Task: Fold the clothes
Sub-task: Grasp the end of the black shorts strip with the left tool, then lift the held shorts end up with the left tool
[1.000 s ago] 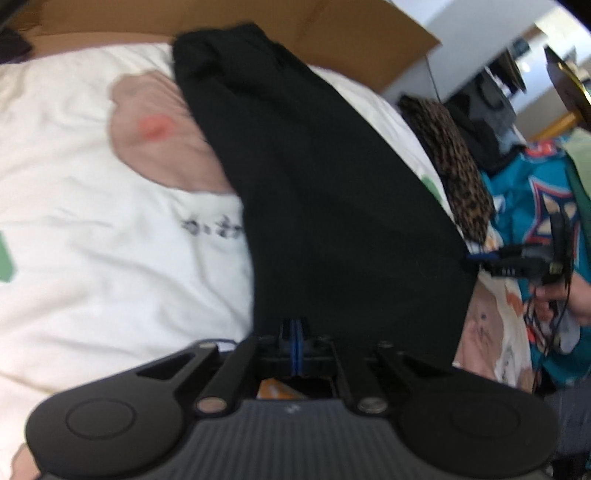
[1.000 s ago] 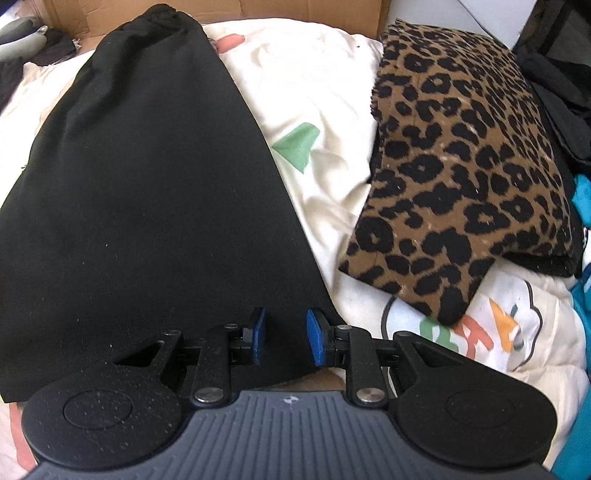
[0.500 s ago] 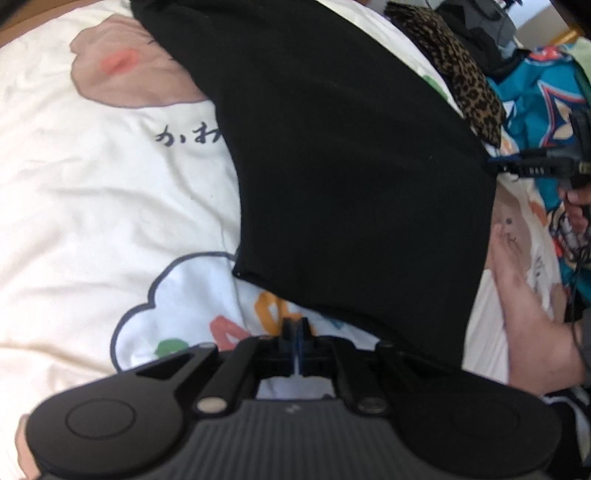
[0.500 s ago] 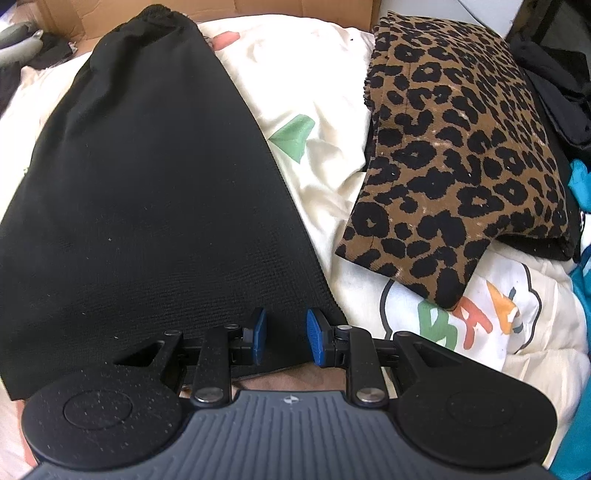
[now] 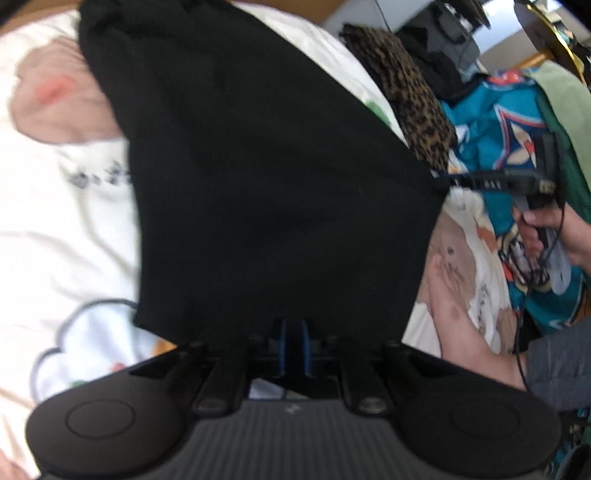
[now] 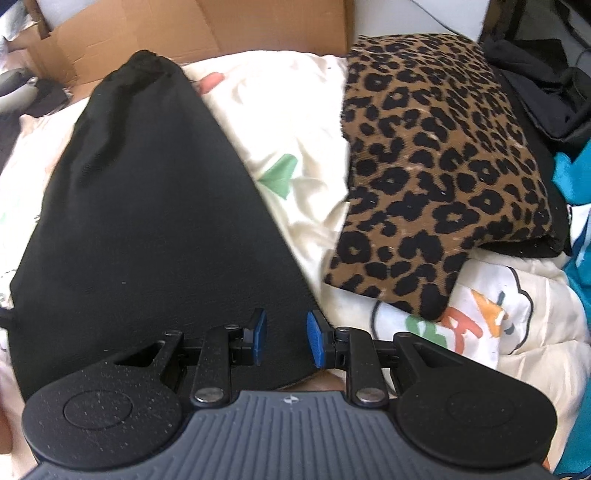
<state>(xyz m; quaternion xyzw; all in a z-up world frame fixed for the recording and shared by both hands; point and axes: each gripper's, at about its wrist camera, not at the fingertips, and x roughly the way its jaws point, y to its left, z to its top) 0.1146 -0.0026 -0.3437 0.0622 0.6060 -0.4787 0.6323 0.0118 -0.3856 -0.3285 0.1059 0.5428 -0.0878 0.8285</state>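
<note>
A black garment point(image 5: 277, 184) lies spread flat on the printed white bedsheet point(image 5: 55, 221), its narrow gathered end far from me. My left gripper point(image 5: 293, 332) sits at the near hem; its jaws are opening, the blue pads a sliver apart and not pressing on the cloth. In the right wrist view the same black garment point(image 6: 147, 221) fills the left half. My right gripper point(image 6: 284, 339) stands open over its near right corner, with cloth lying between the pads. The left wrist view shows the right gripper point(image 5: 443, 179) touching that corner, held by a hand point(image 5: 554, 229).
A folded leopard-print garment point(image 6: 436, 166) rests on the bedsheet point(image 6: 295, 110) to the right of the black one. Dark clothes point(image 6: 546, 92) and a teal printed cloth point(image 5: 498, 129) lie further right. Cardboard point(image 6: 184, 26) stands behind the bed. A bare limb point(image 5: 461, 325) rests near the right hem.
My left gripper pulled back off the hem, then came forward onto it again, and its pads have parted slightly. The right gripper has stayed over the corner.
</note>
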